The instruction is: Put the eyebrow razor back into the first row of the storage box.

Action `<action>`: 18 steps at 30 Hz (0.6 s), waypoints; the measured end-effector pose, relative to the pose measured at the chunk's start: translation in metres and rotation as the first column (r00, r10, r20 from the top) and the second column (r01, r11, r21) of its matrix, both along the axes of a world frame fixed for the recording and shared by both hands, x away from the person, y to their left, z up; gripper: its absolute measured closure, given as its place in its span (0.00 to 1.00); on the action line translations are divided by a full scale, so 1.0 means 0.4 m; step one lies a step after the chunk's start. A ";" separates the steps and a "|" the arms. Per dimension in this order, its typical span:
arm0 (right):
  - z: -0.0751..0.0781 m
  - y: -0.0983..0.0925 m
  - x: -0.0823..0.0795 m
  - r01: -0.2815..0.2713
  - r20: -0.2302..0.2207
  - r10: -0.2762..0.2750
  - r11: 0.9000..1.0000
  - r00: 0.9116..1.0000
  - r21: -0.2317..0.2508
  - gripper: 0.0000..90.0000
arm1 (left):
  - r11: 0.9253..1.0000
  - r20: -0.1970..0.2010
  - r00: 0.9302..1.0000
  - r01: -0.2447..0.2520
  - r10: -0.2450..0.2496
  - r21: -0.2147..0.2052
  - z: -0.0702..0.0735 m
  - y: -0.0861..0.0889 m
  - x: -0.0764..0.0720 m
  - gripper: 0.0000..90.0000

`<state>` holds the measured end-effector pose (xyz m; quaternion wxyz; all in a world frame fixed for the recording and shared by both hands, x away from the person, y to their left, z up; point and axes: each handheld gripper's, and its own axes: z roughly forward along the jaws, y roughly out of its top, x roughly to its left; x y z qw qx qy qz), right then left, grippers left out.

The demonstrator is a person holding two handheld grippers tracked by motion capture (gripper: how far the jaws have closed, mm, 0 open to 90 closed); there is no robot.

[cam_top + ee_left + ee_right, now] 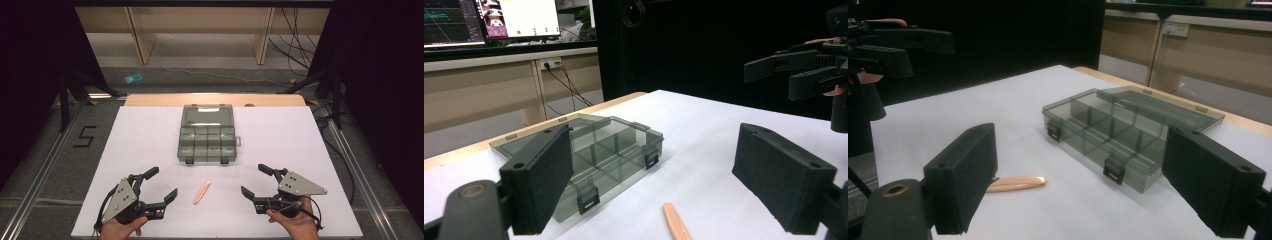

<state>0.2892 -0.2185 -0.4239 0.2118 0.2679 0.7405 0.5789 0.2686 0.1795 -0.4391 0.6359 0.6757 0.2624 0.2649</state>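
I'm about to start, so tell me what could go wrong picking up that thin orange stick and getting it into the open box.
The orange stick lies flat on the white sheet, so wide pads may slip over it. The box has small compartments, so the stick may not fit in one. A nudge could slide the light box.

Open compartment box (589, 155), peach stick (676, 223)

Black curtains (30, 60), grey floor (200, 75), wooden desk (200, 22)
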 end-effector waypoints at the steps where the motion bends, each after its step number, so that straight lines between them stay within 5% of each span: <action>1: 0.000 0.000 0.000 0.000 0.000 0.000 1.000 1.000 -0.001 0.17 | 1.000 -0.001 1.000 -0.001 0.001 -0.002 0.000 0.000 0.000 0.17; 18: 0.003 0.004 -0.001 -0.021 -0.007 0.021 1.000 1.000 -0.003 0.17 | 1.000 0.000 1.000 -0.001 0.001 -0.001 0.000 0.000 0.000 0.17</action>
